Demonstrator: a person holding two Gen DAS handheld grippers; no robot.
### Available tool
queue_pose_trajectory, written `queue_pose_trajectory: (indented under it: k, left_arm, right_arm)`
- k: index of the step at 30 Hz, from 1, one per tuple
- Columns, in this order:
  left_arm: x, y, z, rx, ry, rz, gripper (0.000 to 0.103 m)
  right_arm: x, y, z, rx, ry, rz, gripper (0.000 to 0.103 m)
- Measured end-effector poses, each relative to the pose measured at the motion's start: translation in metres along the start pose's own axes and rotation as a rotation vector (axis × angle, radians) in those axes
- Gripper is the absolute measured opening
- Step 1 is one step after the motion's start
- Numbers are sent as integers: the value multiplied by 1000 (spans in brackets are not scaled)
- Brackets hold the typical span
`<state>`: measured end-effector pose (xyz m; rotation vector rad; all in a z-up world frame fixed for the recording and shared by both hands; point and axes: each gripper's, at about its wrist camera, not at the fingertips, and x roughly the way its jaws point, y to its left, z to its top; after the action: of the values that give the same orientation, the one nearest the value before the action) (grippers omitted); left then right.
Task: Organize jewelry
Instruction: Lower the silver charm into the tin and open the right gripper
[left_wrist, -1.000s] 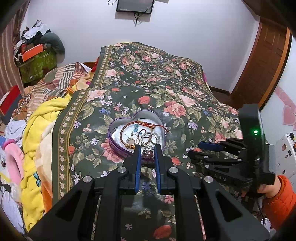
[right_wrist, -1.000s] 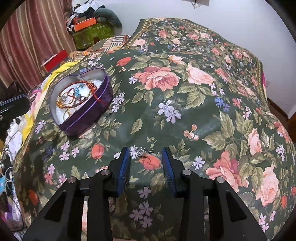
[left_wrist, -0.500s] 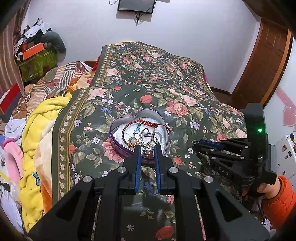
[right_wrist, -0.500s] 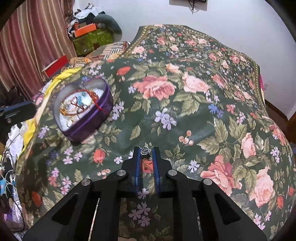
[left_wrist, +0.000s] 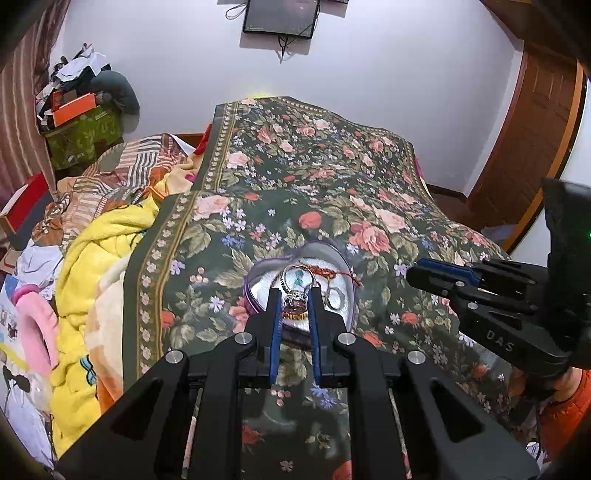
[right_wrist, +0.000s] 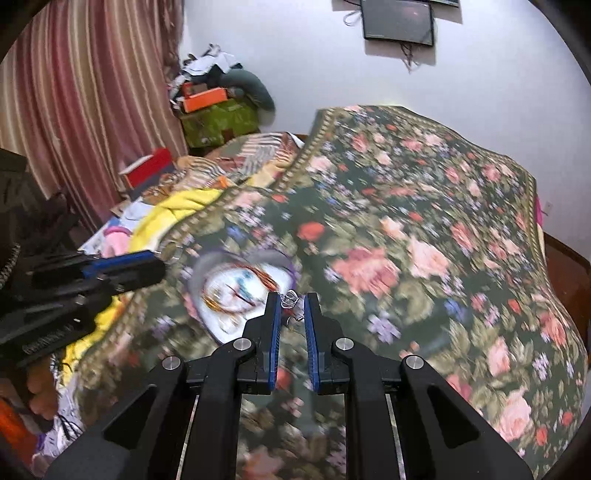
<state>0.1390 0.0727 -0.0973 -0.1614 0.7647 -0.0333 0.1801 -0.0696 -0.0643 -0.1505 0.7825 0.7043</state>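
The right hand-held gripper (right_wrist: 291, 297) pinches a small silver earring (right_wrist: 290, 298) at its fingertips, beside the heart-shaped tin (right_wrist: 207, 266).

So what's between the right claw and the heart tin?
Only bare floral bedspread, as the left wrist view shows. The right claw, shut on a small silver charm, sits apart from the heart tin, to its right.

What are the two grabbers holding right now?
Left gripper: shut on a silver ring.
Right gripper: shut on a small silver trinket.
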Motion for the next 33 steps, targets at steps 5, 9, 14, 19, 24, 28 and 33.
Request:
queue_pose_trajectory:
  k: [5,9,14,19,24,28,33]
  left_arm:
    - [4,5,10,5,-12,-1,12]
    - [11,8,15,1,-11,-8,12]
    - [25,14,17,-25,11,-35,12]
    - [41,14,14,-22,40,-36,12]
    - [51,14,11,-12,60,-33,12]
    - [54,14,9,-12,69,-16,12]
    - [51,18,11,-30,62,-10,12]
  right_arm:
    - [15,11,10,-17,1,25,11]
    - [28,11,11,-5,19,39,11]
    - [42,11,12,-10,45,45,11]
    - [51,11,13,-17,64,58,11]
    - [59,12,9,-38,84,60,12]
    - [62,11,8,-34,96,69,13]
    - [54,7,11,-22,89,66,13]
